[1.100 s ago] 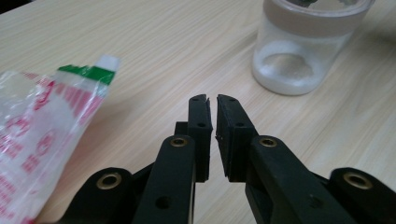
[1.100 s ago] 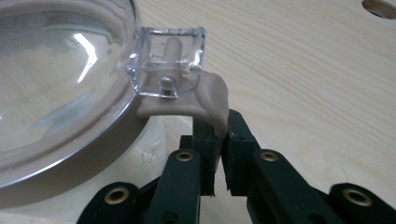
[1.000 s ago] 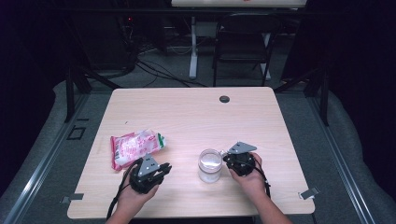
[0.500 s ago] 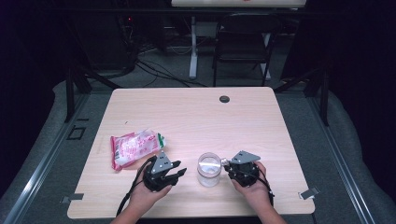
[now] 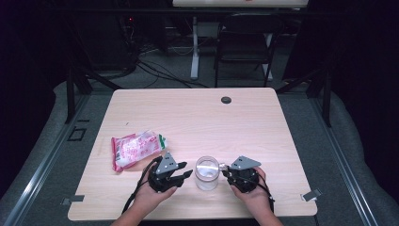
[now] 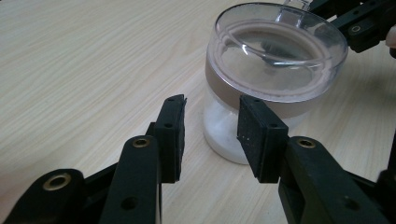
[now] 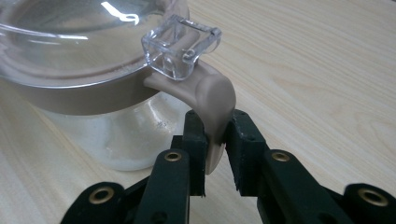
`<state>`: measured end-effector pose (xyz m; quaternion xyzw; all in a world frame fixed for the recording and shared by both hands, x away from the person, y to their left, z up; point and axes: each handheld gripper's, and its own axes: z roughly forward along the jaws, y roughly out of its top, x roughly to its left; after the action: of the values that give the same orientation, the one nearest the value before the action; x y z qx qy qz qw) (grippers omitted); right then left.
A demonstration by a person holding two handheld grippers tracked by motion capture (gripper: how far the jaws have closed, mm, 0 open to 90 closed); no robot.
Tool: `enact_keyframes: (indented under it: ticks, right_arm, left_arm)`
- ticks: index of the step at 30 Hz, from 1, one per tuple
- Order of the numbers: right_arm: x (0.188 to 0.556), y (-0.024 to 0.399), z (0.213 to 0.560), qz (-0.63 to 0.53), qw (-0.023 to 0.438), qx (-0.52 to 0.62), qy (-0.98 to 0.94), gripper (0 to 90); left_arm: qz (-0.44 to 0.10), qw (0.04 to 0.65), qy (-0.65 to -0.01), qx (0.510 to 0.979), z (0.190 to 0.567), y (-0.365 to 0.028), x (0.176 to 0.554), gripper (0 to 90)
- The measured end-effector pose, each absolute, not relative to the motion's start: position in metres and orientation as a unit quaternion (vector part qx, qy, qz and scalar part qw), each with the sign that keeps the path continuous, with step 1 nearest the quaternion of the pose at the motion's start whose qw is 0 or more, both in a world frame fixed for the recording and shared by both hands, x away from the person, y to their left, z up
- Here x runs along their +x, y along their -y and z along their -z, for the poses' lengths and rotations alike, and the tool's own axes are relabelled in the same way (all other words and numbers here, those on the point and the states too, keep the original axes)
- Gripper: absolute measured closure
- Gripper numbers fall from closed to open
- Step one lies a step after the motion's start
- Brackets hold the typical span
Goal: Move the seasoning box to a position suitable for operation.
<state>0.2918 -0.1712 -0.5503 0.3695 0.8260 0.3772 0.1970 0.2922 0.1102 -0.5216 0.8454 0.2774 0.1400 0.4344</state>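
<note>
Dark room, grey floor (image 5: 329, 141), chair (image 5: 244, 47) behind table (image 5: 197, 117)

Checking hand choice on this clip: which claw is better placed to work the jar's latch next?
Right. The right claw already has the beige latch between its pads, while the left claw is open beside the jar, better suited to steady it.

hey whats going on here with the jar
A person holds a gripper in each hand at a light wooden table, working on a clear glass jar with a tan band and a clear lid. The right gripper has the jar's tan latch tab between its fingers, which have just been opening; a gap shows on one side. The left gripper sits open just short of the jar, nothing between its fingers. A pink and white snack bag lies off to the left.
</note>
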Motion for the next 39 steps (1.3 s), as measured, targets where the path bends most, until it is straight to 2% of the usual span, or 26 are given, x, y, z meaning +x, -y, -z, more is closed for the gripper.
enact_keyframes:
  ticks: [1, 2, 3, 5, 8, 12, 15, 20, 23, 29, 32, 35, 37, 39]
  right_arm:
    - [0.292, 0.171, 0.55, -0.377, 0.197, 0.37, -0.826, 77.8]
    - [0.291, 0.172, 0.549, -0.38, 0.188, 0.369, -0.827, 72.6]
    - [0.291, 0.172, 0.549, -0.38, 0.188, 0.369, -0.827, 72.6]
    - [0.289, 0.175, 0.546, -0.39, 0.176, 0.378, -0.821, 66.0]
    - [0.279, 0.179, 0.532, -0.392, 0.191, 0.364, -0.823, 61.4]
    - [0.273, 0.184, 0.519, -0.403, 0.181, 0.37, -0.817, 59.2]
    - [0.272, 0.186, 0.511, -0.407, 0.182, 0.373, -0.814, 59.6]
    - [0.275, 0.185, 0.488, -0.417, 0.189, 0.376, -0.805, 62.5]
    - [0.28, 0.183, 0.477, -0.42, 0.19, 0.381, -0.801, 63.3]
    - [0.291, 0.178, 0.458, -0.421, 0.187, 0.395, -0.795, 65.5]
    - [0.294, 0.177, 0.452, -0.426, 0.181, 0.399, -0.791, 66.4]
    - [0.292, 0.177, 0.453, -0.418, 0.185, 0.399, -0.795, 67.8]
    - [0.291, 0.178, 0.456, -0.419, 0.171, 0.407, -0.793, 69.2]
    - [0.289, 0.177, 0.46, -0.421, 0.159, 0.409, -0.794, 71.5]
  left_arm:
    - [-0.14, 0.434, -0.277, 0.845, 0.522, -0.11, 0.292, 62.4]
    - [-0.142, 0.433, -0.277, 0.846, 0.521, -0.11, 0.292, 62.4]
    - [-0.142, 0.433, -0.277, 0.846, 0.521, -0.11, 0.292, 62.3]
    - [-0.143, 0.435, -0.278, 0.844, 0.521, -0.111, 0.292, 62.4]
    - [-0.141, 0.442, -0.285, 0.838, 0.518, -0.113, 0.293, 62.5]
    - [-0.138, 0.447, -0.294, 0.834, 0.509, -0.116, 0.295, 63.8]
    - [-0.127, 0.446, -0.296, 0.835, 0.502, -0.115, 0.299, 63.7]
    - [-0.143, 0.457, -0.294, 0.827, 0.477, -0.112, 0.304, 63.2]
    - [-0.124, 0.446, -0.291, 0.837, 0.466, -0.107, 0.311, 58.4]
    - [-0.107, 0.447, -0.288, 0.84, 0.458, -0.09, 0.316, 56.4]
    - [-0.12, 0.43, -0.29, 0.846, 0.462, -0.087, 0.314, 56.2]
    - [-0.107, 0.434, -0.292, 0.845, 0.464, -0.091, 0.314, 64.5]
    - [-0.103, 0.439, -0.293, 0.843, 0.464, -0.094, 0.312, 66.4]
    - [-0.102, 0.439, -0.289, 0.845, 0.466, -0.096, 0.311, 72.7]
